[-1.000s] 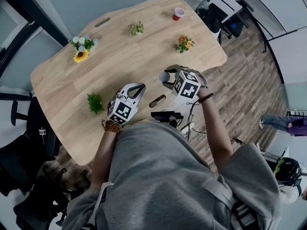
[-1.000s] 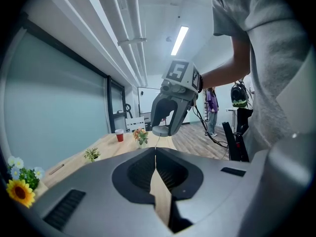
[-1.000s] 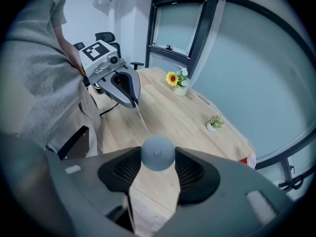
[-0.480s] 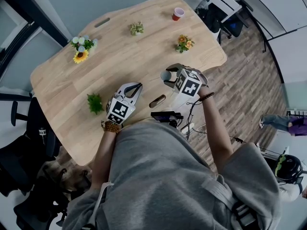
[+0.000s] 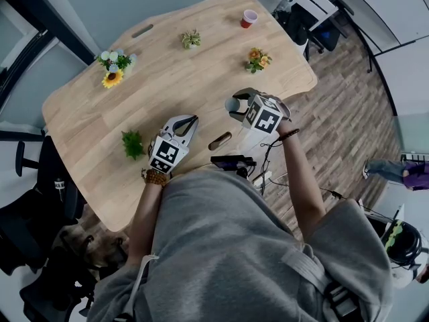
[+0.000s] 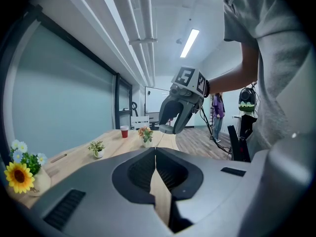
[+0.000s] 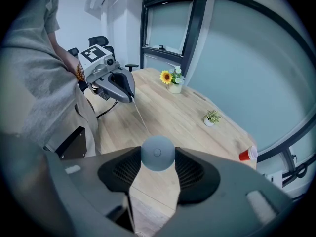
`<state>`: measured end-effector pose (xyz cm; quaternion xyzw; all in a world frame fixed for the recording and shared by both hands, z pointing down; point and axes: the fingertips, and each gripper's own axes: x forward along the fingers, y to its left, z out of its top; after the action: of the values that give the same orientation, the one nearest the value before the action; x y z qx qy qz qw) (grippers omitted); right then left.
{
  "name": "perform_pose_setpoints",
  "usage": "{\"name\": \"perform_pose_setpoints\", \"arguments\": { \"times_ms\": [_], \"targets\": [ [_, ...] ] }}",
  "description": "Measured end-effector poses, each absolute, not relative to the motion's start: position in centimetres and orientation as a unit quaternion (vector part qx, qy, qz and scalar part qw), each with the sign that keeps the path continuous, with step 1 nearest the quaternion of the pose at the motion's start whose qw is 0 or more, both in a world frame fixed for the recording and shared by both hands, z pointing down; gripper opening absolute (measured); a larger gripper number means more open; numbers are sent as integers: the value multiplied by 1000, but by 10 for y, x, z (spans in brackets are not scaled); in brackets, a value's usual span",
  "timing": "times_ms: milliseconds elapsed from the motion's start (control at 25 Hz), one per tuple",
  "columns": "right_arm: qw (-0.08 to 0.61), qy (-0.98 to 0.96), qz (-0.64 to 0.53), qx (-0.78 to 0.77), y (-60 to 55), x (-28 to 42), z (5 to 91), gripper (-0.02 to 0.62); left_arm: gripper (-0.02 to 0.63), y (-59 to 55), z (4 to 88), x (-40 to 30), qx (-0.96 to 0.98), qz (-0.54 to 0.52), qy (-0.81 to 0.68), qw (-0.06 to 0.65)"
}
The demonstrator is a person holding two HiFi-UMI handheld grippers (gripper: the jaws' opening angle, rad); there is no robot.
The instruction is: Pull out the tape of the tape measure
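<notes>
Between grippers: tape (image 7: 140, 116) was barely visible, a thin line.
Left gripper (image 6: 155, 151): pinched its end.
Right gripper (image 7: 158, 155): clasped tape measure (image 7: 158, 151).

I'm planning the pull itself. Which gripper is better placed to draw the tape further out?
Left, probably. The left gripper has its jaws closed on the end of the thin tape, which runs to the round tape measure clamped in the right gripper. Right can anchor while left moves away.

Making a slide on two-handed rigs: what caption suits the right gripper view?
Right hand-held gripper clamps a round tape measure, its thin tape stretched to the left hand-held gripper.
</notes>
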<state>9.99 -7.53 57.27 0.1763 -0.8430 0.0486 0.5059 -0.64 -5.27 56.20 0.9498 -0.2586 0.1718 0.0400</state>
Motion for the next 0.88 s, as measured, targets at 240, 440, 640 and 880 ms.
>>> {"name": "perform_pose_setpoints", "arguments": {
  "times_ms": [240,440,640,880],
  "targets": [
    [506,-842,54,179,-77,99,574,224,12,-53,565,-8,949,176,-259,42],
    [507,-841,58,180,-76,99,575,224,12,-53,566,-8,948,179,-261,45],
    [507,-841,57,182,-78,99,575,224,12,-53,567,-9,947,182,-260,45],
    [507,-840,56,184,-80,99,576,224,12,-54,569,-10,946,184,-261,49]
  ]
}}
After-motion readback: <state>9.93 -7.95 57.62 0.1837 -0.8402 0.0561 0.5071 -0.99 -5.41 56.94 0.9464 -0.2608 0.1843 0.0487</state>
